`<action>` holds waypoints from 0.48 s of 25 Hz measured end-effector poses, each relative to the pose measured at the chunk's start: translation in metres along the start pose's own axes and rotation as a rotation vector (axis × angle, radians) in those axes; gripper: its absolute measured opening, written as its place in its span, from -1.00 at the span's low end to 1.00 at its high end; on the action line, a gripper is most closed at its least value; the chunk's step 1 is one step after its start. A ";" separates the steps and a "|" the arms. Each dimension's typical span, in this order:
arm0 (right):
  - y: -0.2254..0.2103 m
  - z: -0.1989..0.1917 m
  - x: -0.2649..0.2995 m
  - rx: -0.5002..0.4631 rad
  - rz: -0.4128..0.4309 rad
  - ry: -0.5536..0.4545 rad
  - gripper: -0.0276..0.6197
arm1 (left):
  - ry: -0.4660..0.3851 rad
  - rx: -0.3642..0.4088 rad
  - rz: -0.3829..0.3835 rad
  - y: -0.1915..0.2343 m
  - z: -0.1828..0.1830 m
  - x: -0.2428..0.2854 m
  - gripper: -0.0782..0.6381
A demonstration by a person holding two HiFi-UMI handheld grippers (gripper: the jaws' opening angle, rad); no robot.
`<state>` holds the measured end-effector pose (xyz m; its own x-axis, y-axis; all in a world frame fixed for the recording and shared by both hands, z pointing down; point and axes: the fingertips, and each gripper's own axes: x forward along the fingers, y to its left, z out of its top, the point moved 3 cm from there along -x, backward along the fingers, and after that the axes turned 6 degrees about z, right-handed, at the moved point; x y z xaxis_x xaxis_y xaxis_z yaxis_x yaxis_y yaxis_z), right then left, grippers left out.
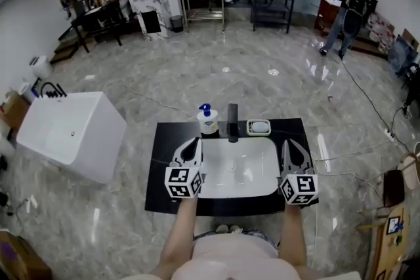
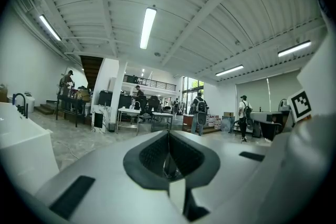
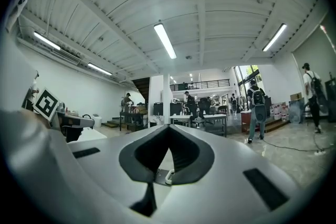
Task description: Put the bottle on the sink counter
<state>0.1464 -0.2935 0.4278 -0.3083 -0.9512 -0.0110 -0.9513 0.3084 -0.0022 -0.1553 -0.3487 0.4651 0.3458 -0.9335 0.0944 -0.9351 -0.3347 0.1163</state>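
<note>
At either side of the sink (image 1: 241,170), left gripper (image 1: 195,142) and right gripper (image 1: 289,143) point forward; both clenched, empty.

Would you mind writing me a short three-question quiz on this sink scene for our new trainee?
1. True or false: the bottle stands on the black counter, just left of the faucet.
2. The left gripper and the right gripper are: A) both shut and empty; B) both wide open; C) both clamped on the bottle.
3. Fill in: the bottle's pump is ____ in colour.
Key: 1 true; 2 A; 3 blue.
</note>
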 end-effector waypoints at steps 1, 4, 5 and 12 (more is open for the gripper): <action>0.001 0.000 0.000 -0.003 0.003 0.003 -0.87 | -0.002 0.001 -0.001 0.000 0.001 0.000 -0.70; 0.002 -0.002 0.001 0.002 0.011 0.009 -0.87 | -0.005 0.004 -0.002 -0.001 0.003 0.000 -0.70; 0.002 -0.003 0.001 0.005 0.013 0.009 -0.87 | -0.005 0.004 -0.002 -0.001 0.003 0.001 -0.70; 0.000 -0.002 0.003 0.007 0.019 0.014 -0.87 | -0.004 -0.006 0.003 -0.001 0.002 0.000 -0.70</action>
<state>0.1457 -0.2966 0.4296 -0.3265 -0.9452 0.0033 -0.9452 0.3264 -0.0095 -0.1545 -0.3490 0.4625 0.3425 -0.9351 0.0911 -0.9357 -0.3309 0.1222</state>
